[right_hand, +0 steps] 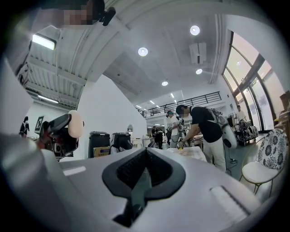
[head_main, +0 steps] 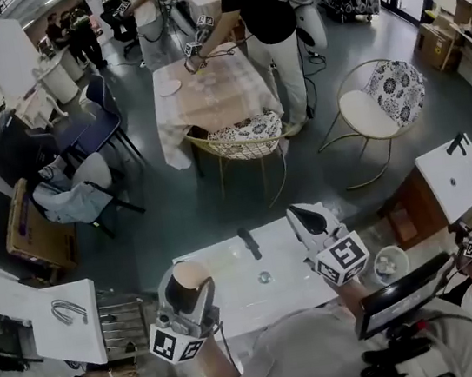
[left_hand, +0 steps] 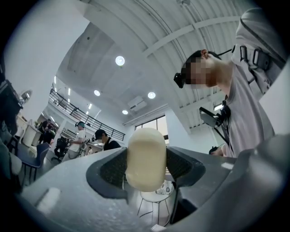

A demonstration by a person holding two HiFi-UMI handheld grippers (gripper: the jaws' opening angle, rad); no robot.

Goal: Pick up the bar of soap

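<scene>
A cream, oval bar of soap point(left_hand: 146, 158) stands upright between the dark pads of my left gripper point(left_hand: 146, 166), which is shut on it and lifted toward the ceiling. In the head view the soap point(head_main: 188, 275) sits at the tip of the left gripper point(head_main: 186, 284), above the left end of the white counter point(head_main: 222, 269). My right gripper point(right_hand: 144, 171) is shut with nothing in it; its pads meet in a line. It hovers over the counter's right end point(head_main: 303, 215). From the right gripper view the soap point(right_hand: 75, 123) shows at the left.
A black faucet point(head_main: 249, 243) and a round drain point(head_main: 264, 277) lie on the counter between the grippers. A small bowl point(head_main: 391, 264) sits to the right. Beyond the counter are a wire chair point(head_main: 242, 143), a floral chair point(head_main: 377, 101) and a clothed table point(head_main: 212, 90) with a person working.
</scene>
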